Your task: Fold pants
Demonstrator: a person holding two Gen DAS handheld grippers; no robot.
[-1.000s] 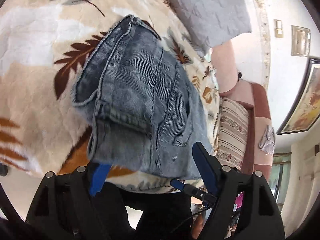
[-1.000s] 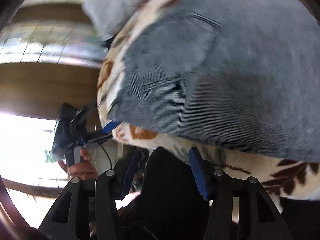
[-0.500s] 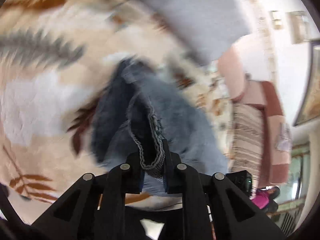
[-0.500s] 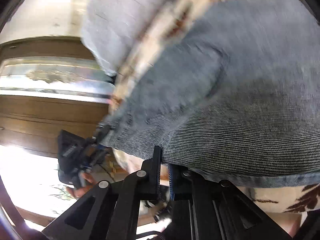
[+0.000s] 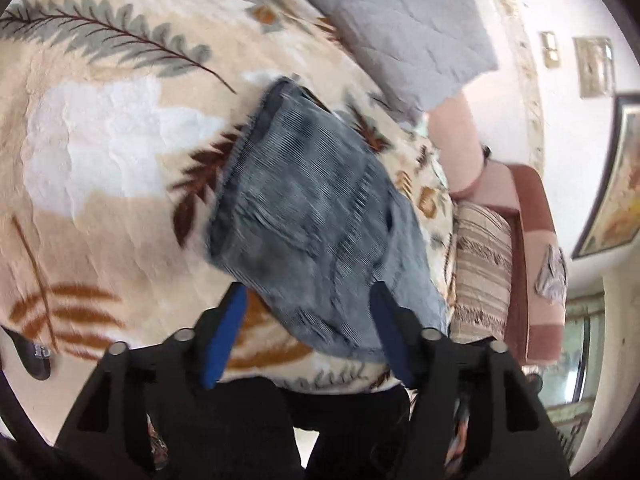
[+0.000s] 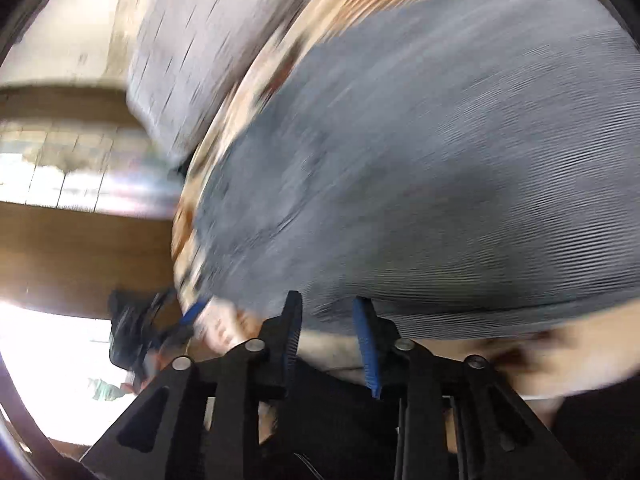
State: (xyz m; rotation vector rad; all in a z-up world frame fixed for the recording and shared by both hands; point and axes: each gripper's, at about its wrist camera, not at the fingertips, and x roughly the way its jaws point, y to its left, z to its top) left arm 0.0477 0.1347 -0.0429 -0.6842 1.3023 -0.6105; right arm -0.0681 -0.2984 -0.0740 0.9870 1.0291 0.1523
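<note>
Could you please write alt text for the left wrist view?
Folded grey-blue pants lie on a leaf-patterned blanket, just ahead of the open left hand-held gripper. A grey pillow sits beyond.

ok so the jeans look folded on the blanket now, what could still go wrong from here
1. The folded jeans lie close to the near edge of the leaf-print blanket; a nudge could slide them off.
2. The left gripper has just been opening, jaws apart either side of the hem; a fingertip could snag it and pull the fold open.
3. The right gripper, also opening, sits right at the denim edge, same snag risk.
</note>
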